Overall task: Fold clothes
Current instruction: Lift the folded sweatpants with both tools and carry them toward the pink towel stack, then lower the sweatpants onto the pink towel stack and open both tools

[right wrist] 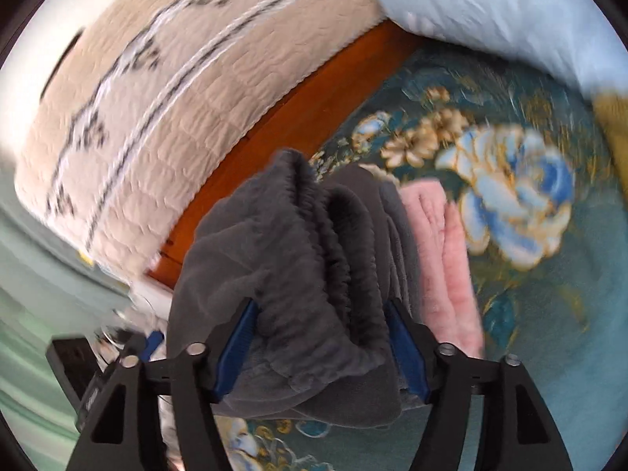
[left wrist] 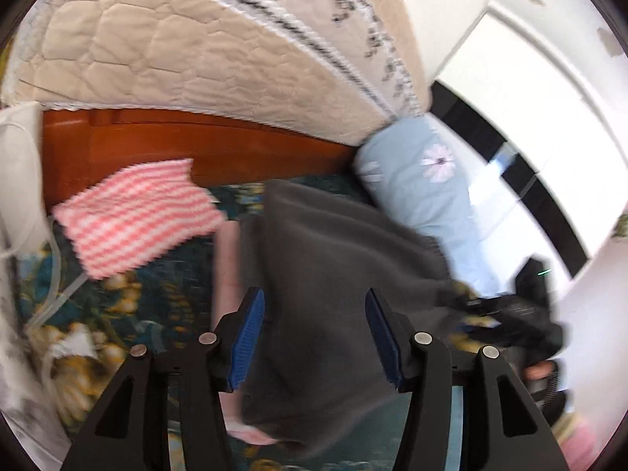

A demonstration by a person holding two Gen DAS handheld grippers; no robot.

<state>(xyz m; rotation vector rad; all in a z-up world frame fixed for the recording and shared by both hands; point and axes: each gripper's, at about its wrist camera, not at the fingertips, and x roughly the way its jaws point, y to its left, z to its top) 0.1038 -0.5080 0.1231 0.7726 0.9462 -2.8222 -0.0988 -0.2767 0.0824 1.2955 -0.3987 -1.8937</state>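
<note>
Both views motion-blurred. Left claw [left wrist: 314, 337]: jaws wide apart, blue pads [left wrist: 247, 341] either side of grey garment [left wrist: 333, 274], no pinch visible; cloth passes between/under the fingers, whether touching the pads can't tell. Grey garment draped over floral bedspread [left wrist: 129, 294], teal w/ gold and blue flowers, partly covering a pink fleece item [left wrist: 225, 259] whose edge peeks out at left and below. Pink-and-white striped cloth [left wrist: 137, 216] lying flat up-left of the grey one, apart from it, near wooden bed frame [left wrist: 196, 145]. Beige quilted mattress w/ white trim [left wrist: 157, 51] standing behind the frame. Light blue pillow w/ flower print [left wrist: 416, 180] to the right, just beside the grey garment. White cable [left wrist: 55, 259] trailing across bedspread at far left. Right claw [left wrist: 510, 314] seen in left view as dark blurred shape at lower right, w/ part of a hand [left wrist: 539, 371] behind it. Right wrist view: right claw [right wrist: 322, 349] also spread wide, bunched elastic waistband of grey garment [right wrist: 314, 243] heaped between the pads, filling the gap; gripped or just resting, can't tell. Pink fleece item [right wrist: 451, 259] folded just right of it, touching. Blue pillow [right wrist: 490, 11] at top right, mattress [right wrist: 157, 78] and wooden frame [right wrist: 298, 117] up-left.
</note>
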